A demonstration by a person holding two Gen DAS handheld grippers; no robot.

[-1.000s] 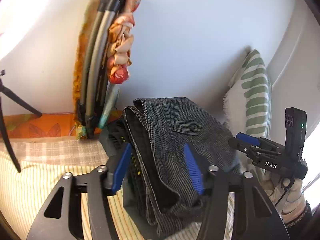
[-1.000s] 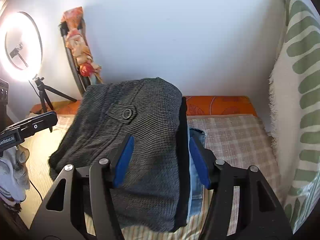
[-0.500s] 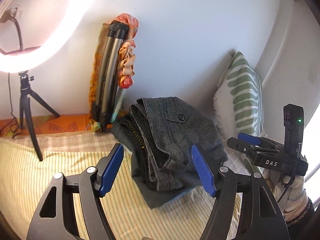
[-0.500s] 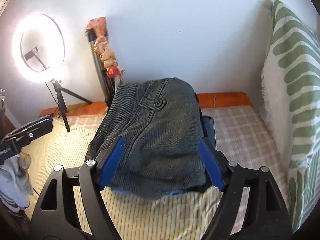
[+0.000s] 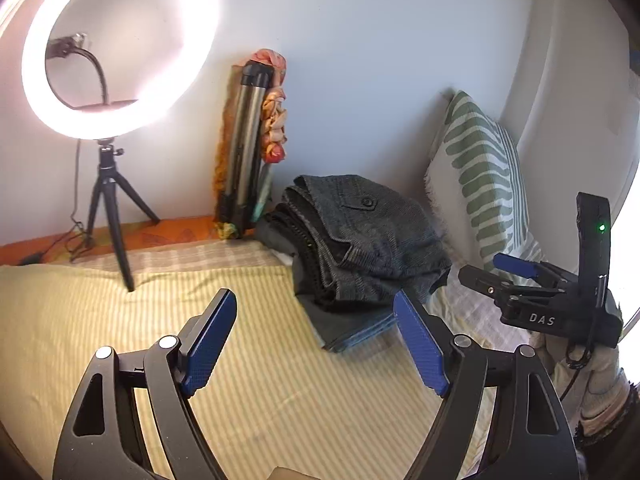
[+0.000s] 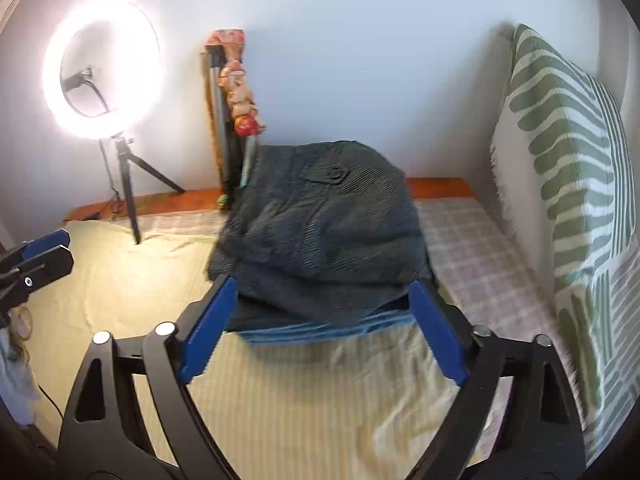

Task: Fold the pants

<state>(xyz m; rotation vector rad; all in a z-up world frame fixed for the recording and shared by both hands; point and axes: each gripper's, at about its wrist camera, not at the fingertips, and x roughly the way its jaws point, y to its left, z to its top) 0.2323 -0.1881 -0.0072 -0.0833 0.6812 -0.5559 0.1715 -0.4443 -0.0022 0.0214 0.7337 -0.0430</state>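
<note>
A lit ring light [image 5: 120, 46] stands on its tripod at the far left of the bed [image 5: 100, 320], by the wall; right of it a bundle of poles [image 5: 246, 148] leans upright; next, the folded grey pants [image 5: 360, 240] lie on top of a stack of clothes, with a striped pillow [image 5: 480, 176] beyond; the left gripper [image 5: 316, 340] is spread wide and holds nothing; the right gripper [image 6: 322, 324] is likewise wide apart and empty, just short of the stack.
</note>
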